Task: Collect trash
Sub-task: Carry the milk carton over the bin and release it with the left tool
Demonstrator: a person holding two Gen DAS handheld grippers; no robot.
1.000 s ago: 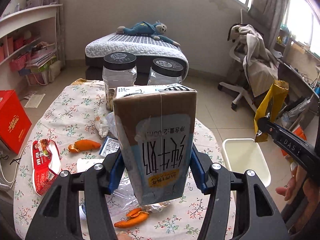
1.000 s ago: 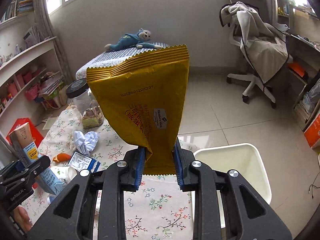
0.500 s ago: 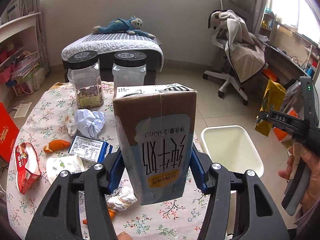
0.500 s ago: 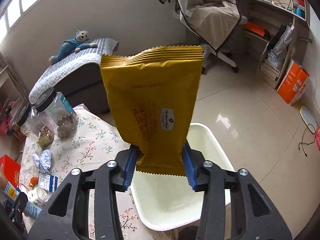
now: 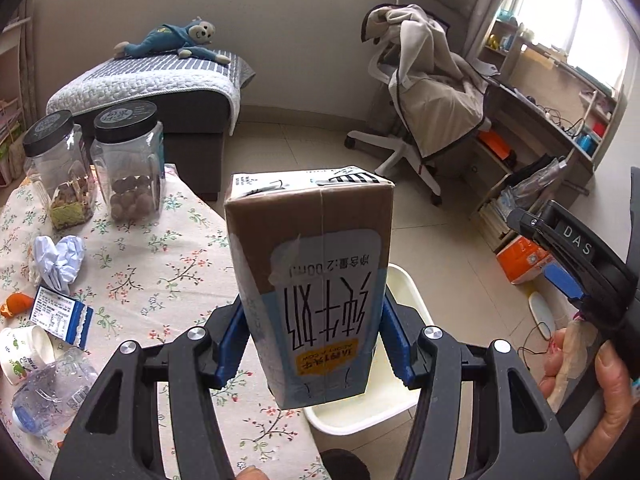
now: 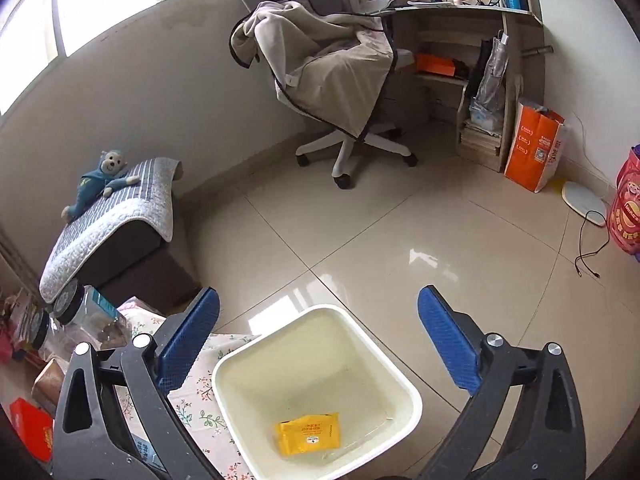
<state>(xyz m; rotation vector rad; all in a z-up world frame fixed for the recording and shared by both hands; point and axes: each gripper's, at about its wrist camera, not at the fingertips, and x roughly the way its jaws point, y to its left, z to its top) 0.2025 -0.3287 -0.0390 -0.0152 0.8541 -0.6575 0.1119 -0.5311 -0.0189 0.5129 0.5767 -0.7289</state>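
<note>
A: Where is the trash?
B: The left gripper [image 5: 312, 344] clamps an upside-down milk carton [image 5: 310, 276] above the table's edge, hiding part of the white bin [image 6: 400, 380]. A yellow wrapper [image 6: 308, 434] lies inside.
A: And the table?
B: 2 jars [image 5: 128, 164], crumpled paper [image 5: 58, 258], a crushed bottle [image 5: 52, 396]. The right gripper [image 6: 318, 340] has just spread apart, empty.

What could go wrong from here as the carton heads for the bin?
1. The left gripper clamps only the lower end of the brown-and-blue milk carton, so the tall carton could tip or slip on release.
2. The cream plastic bin sits tight against the floral-cloth table; an early drop could land on the cloth.
3. The open right gripper hangs over the bin and may block the way.
</note>
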